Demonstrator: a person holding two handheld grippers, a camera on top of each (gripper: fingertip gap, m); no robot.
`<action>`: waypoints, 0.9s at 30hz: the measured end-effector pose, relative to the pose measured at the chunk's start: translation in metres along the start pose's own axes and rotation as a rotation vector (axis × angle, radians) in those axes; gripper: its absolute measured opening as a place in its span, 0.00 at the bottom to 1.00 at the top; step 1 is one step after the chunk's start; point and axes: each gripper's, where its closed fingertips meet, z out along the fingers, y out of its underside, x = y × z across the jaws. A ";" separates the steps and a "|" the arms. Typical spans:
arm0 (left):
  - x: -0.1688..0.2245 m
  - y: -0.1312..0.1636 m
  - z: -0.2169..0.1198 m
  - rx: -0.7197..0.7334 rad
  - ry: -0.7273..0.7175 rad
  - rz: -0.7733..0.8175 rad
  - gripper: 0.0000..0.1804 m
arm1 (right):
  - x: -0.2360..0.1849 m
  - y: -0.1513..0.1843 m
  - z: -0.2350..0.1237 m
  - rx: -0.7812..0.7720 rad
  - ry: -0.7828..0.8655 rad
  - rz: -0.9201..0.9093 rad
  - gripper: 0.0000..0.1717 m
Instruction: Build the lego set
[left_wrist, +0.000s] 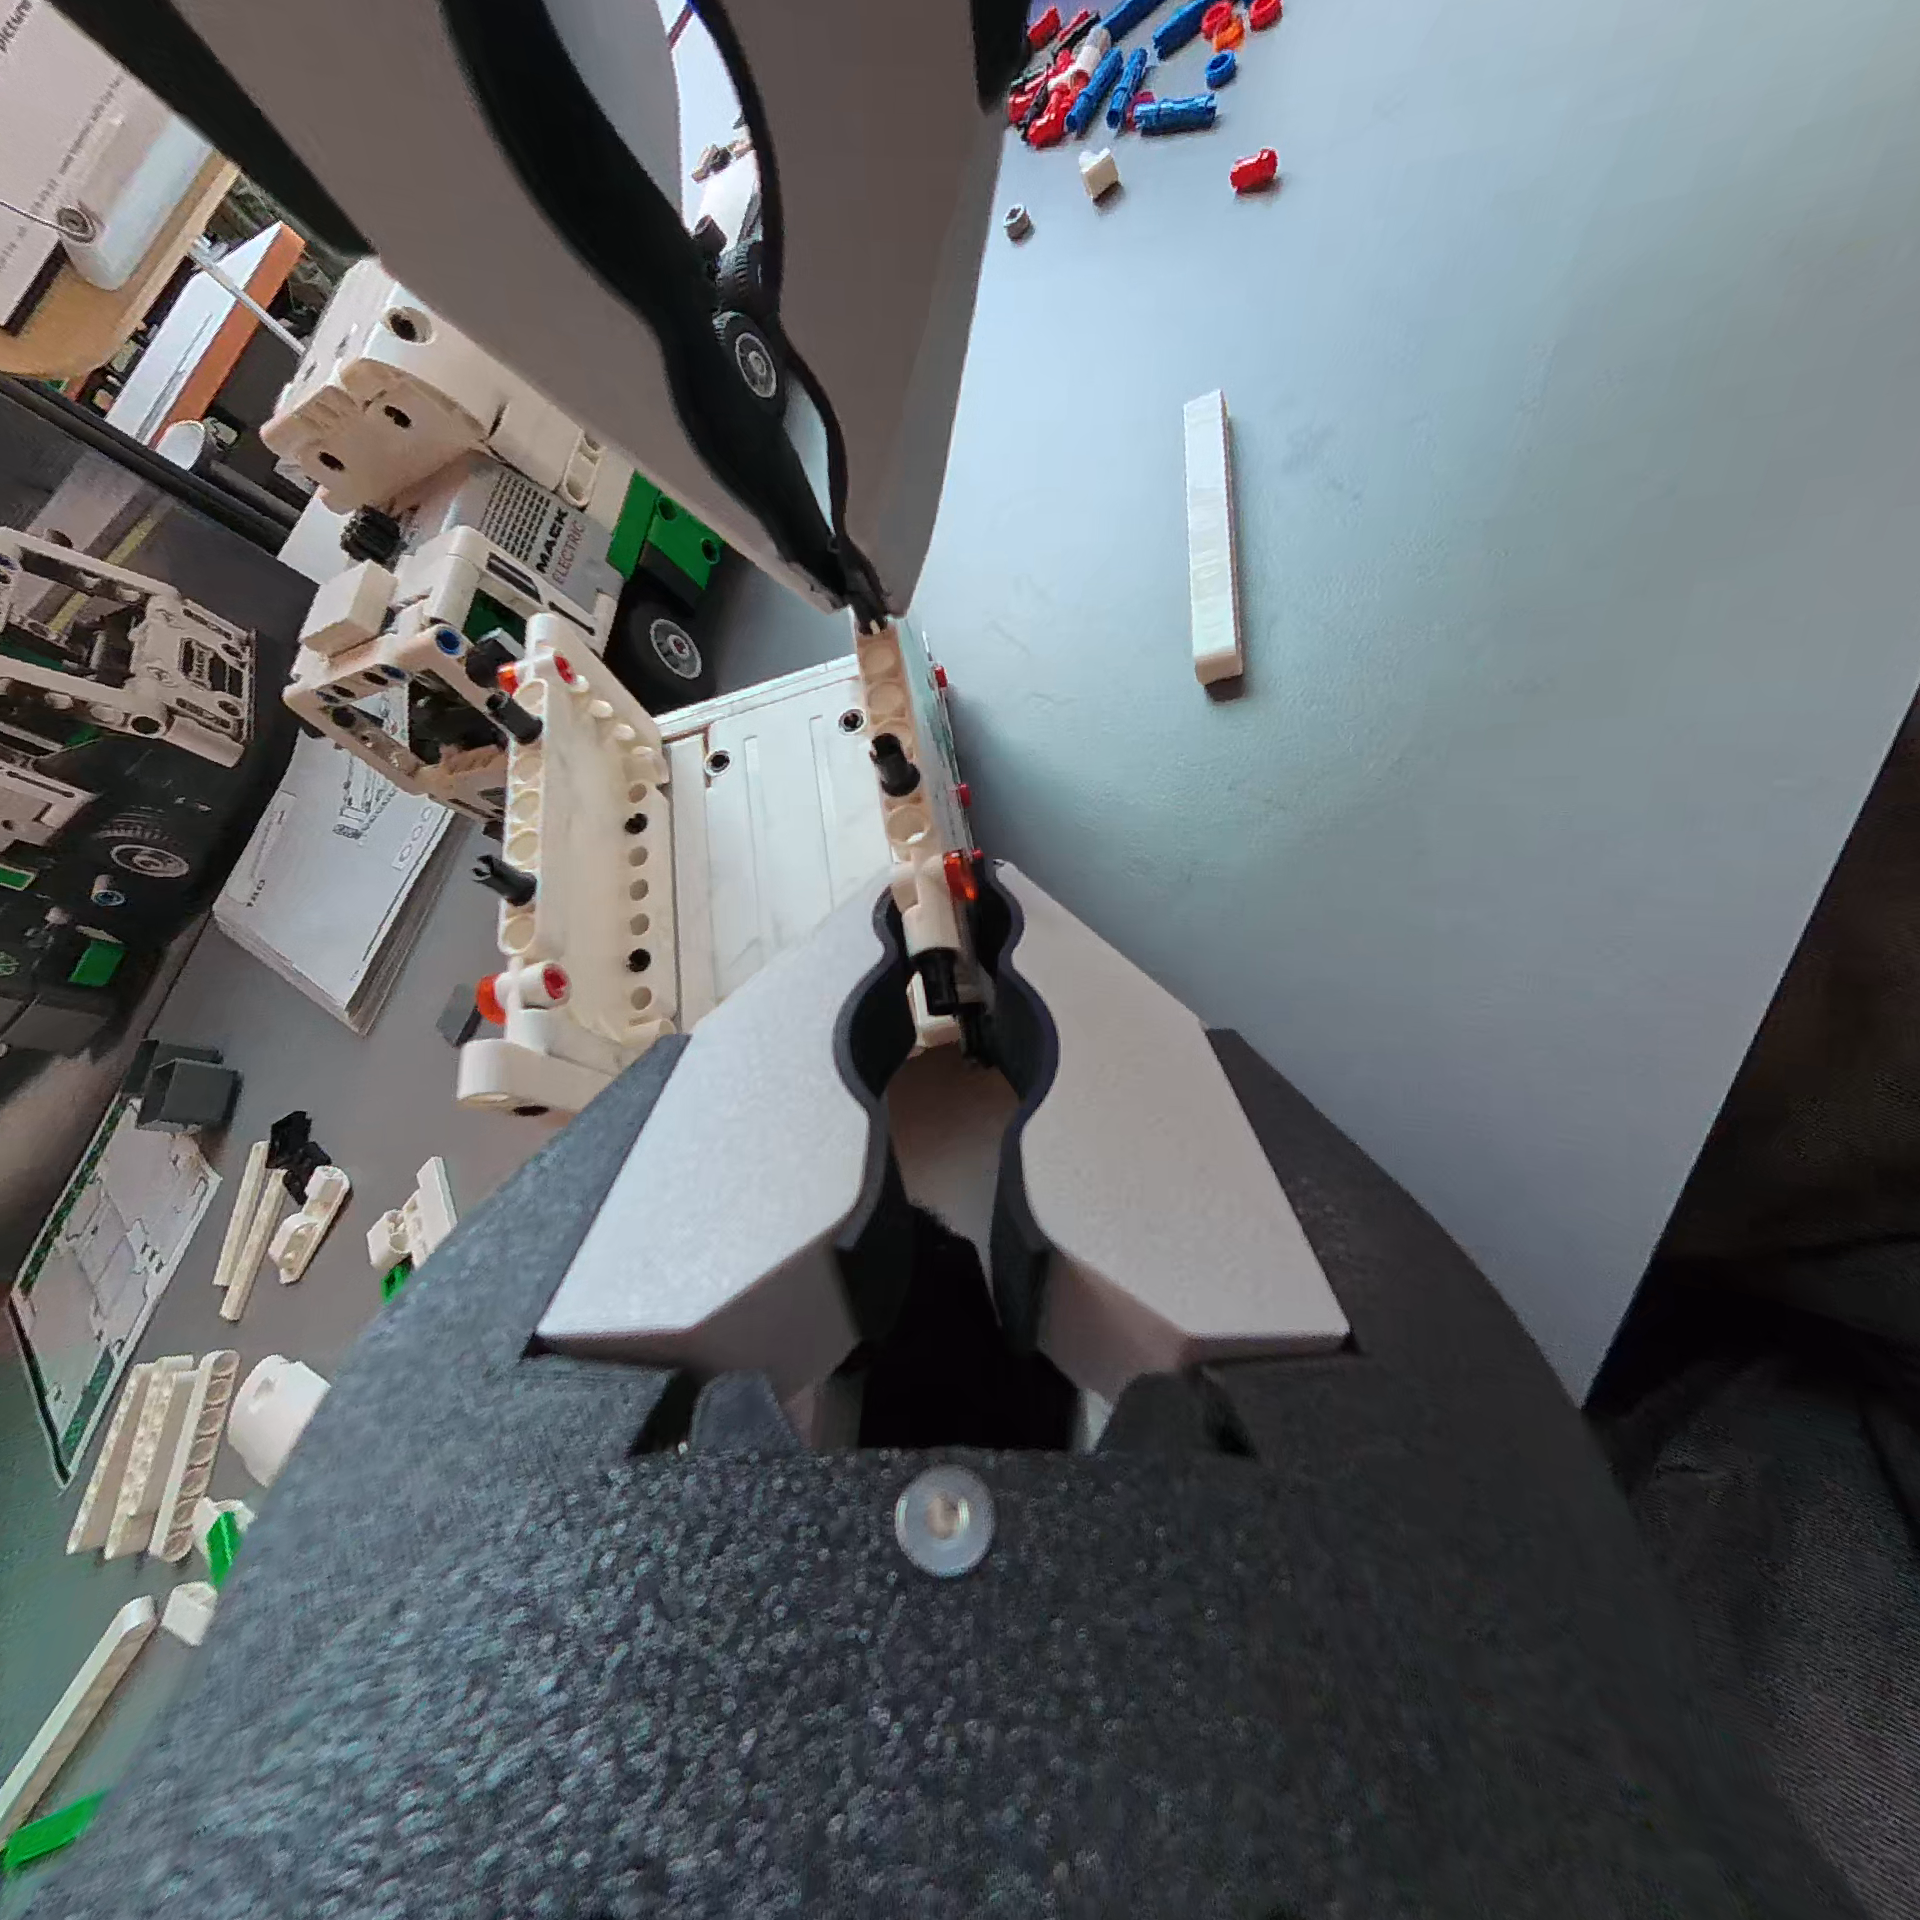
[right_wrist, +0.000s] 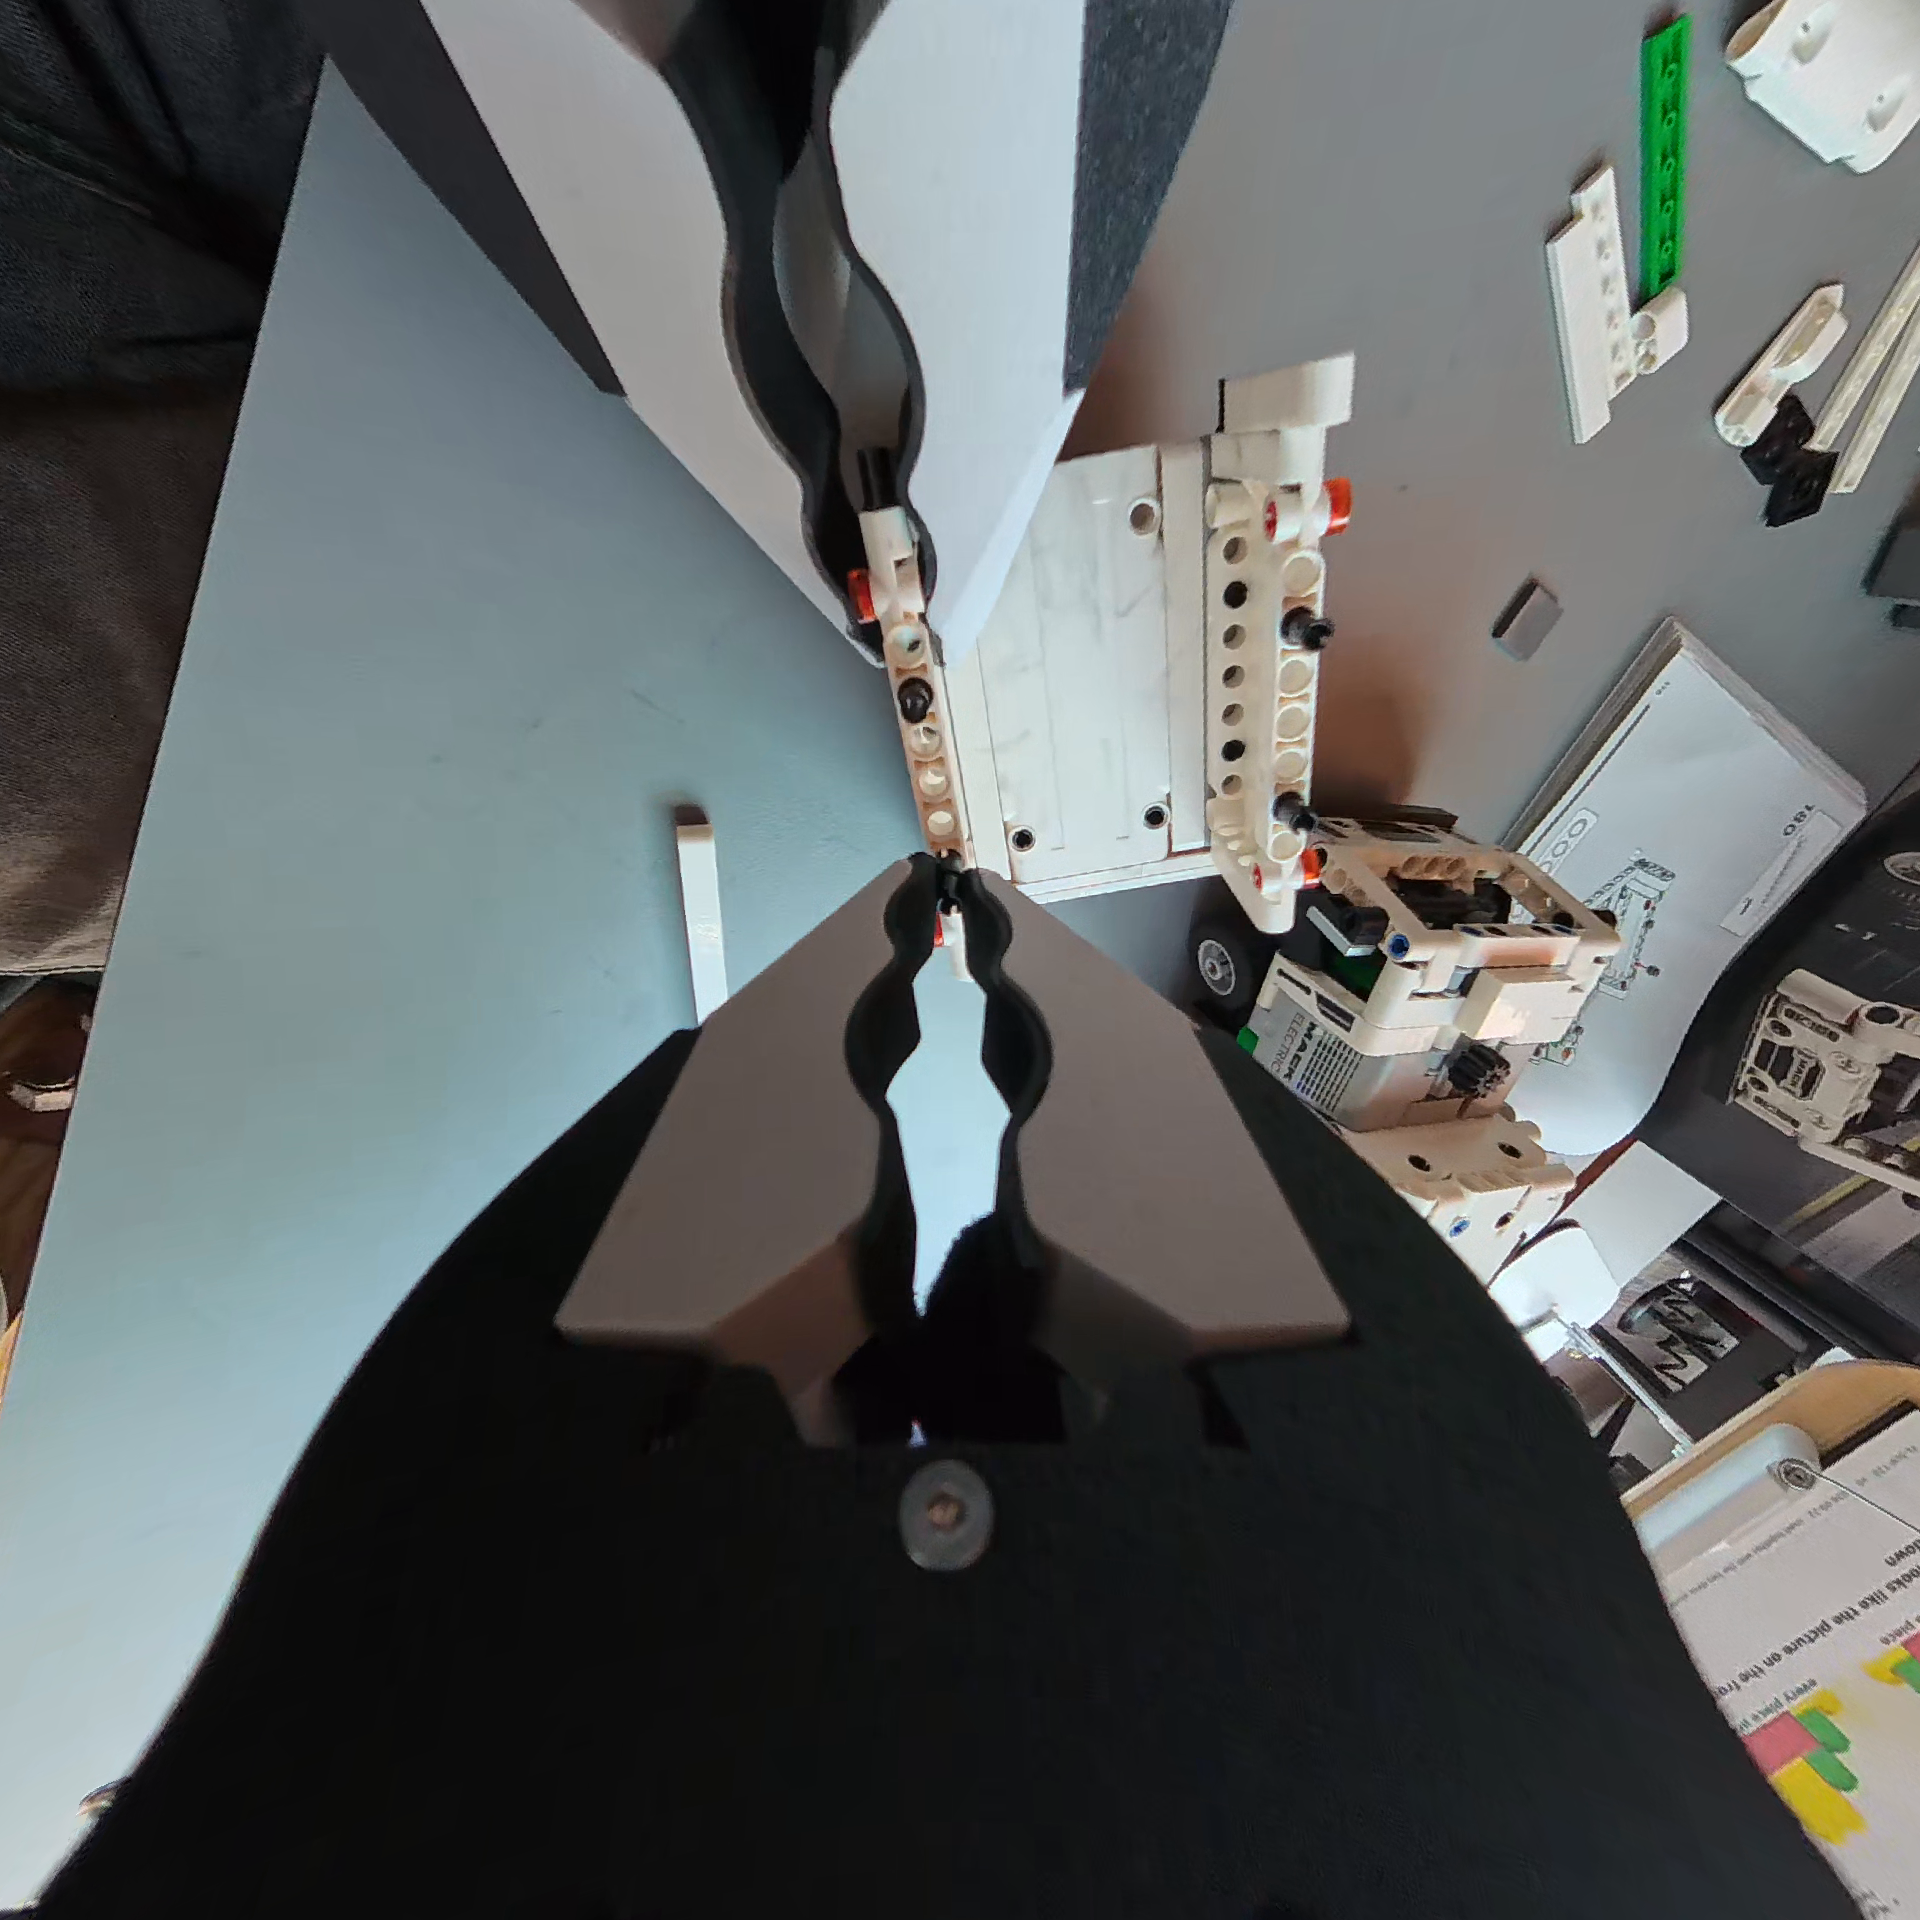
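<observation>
Dark grey wavy pads line both pairs of fingers, and each pair is closed on an end of the same white perforated plastic beam (left_wrist: 906, 769), the side wall of a white brick-built truck body (left_wrist: 774, 821) standing on the pale grey counter (left_wrist: 1455, 831). The left gripper (left_wrist: 951, 966) has the beam's near end, with its black pin and orange stud, pressed between its pads. The right gripper (right_wrist: 948, 904) pinches only a small black pin at the opposite end, its fingertips almost meeting.

To do this well, I judge both grips should stay square to the beam, with any push or pull along its length, since the right gripper's hold on the pin is slight and could slip.

Just beside the truck body are a white and green truck cab (left_wrist: 499, 540) and an open white instruction booklet (left_wrist: 322, 883); a long white flat tile (left_wrist: 1214, 540) lies apart on the counter, and red and blue small pins (left_wrist: 1122, 73) are scattered farther off.
</observation>
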 end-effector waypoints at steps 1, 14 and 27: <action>0.000 0.000 0.000 0.001 0.001 0.000 0.04 | 0.000 0.000 0.000 -0.006 -0.001 -0.002 0.02; 0.001 0.001 0.001 -0.008 0.015 -0.008 0.04 | 0.001 -0.002 0.002 0.032 0.010 -0.101 0.02; 0.001 0.001 0.003 -0.012 0.010 0.007 0.04 | 0.001 -0.003 0.003 -0.016 -0.026 -0.234 0.02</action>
